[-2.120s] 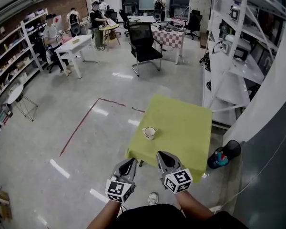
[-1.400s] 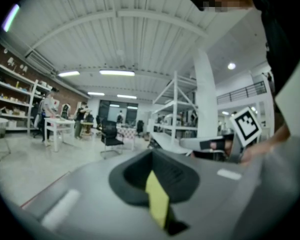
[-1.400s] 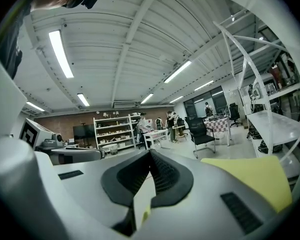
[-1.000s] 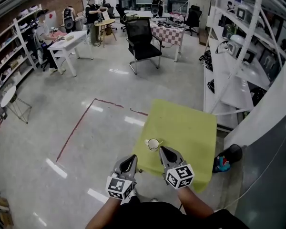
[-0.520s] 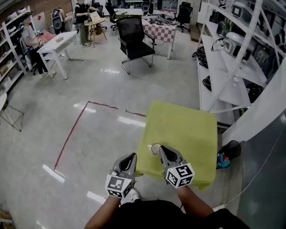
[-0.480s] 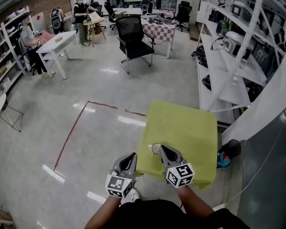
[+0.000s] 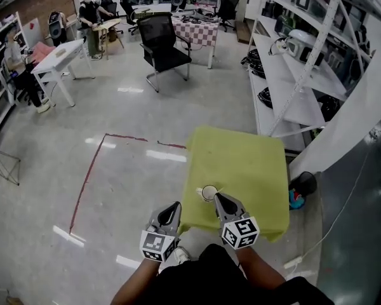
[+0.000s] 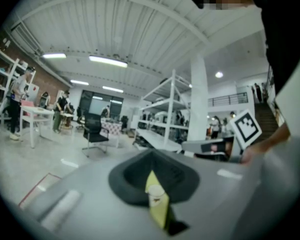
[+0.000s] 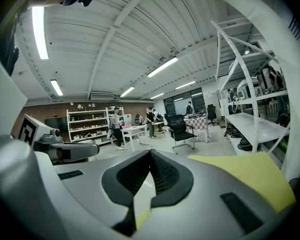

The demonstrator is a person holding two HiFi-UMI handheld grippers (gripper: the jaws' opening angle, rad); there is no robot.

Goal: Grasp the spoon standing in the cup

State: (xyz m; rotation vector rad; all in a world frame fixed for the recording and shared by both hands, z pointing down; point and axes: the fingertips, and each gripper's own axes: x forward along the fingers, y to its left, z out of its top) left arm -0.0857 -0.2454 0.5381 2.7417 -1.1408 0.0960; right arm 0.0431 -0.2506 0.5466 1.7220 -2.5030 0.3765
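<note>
Green table [image 7: 254,164], cup [image 7: 208,192] near its edge

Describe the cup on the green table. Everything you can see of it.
The cup is small, round and white, possibly ceramic, with an open top. It stands upright on the yellow-green covered table, near the table's front left edge. A pale spoon stands in it, its handle leaning out over the rim to the left. The right gripper, jaws shut, points at it from close by; contact cannot be made out.
</note>
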